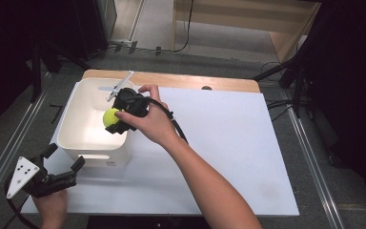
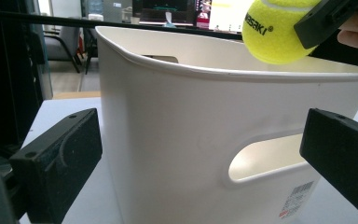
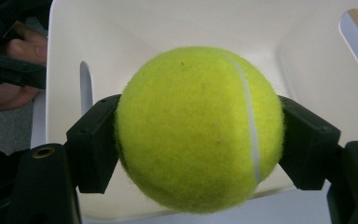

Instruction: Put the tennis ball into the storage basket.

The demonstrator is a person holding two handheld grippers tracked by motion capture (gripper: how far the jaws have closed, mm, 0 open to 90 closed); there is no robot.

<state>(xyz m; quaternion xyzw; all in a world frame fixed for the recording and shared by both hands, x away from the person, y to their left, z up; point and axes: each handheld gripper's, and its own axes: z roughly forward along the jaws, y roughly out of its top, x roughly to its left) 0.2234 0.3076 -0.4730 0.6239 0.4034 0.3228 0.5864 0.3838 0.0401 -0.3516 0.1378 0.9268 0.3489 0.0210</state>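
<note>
I had the right gripper (image 1: pixel 116 119) with its fingers clamped on the tennis ball (image 1: pixel 110 117), held over the white bin (image 1: pixel 83 138) on the worktop (image 1: pixel 228 143). My left gripper (image 1: pixel 59 167) sat near the bin's near-left corner, fingers spread wide, holding nothing.

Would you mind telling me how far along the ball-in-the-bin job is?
Done: the right gripper has the tennis ball clamped and lifted. In hand: the ball hangs over the white bin. Left: release it inside. The left gripper waits open beside the bin.

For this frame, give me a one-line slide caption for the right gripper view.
Right gripper shut on a yellow tennis ball, held above the open white bin.
</note>
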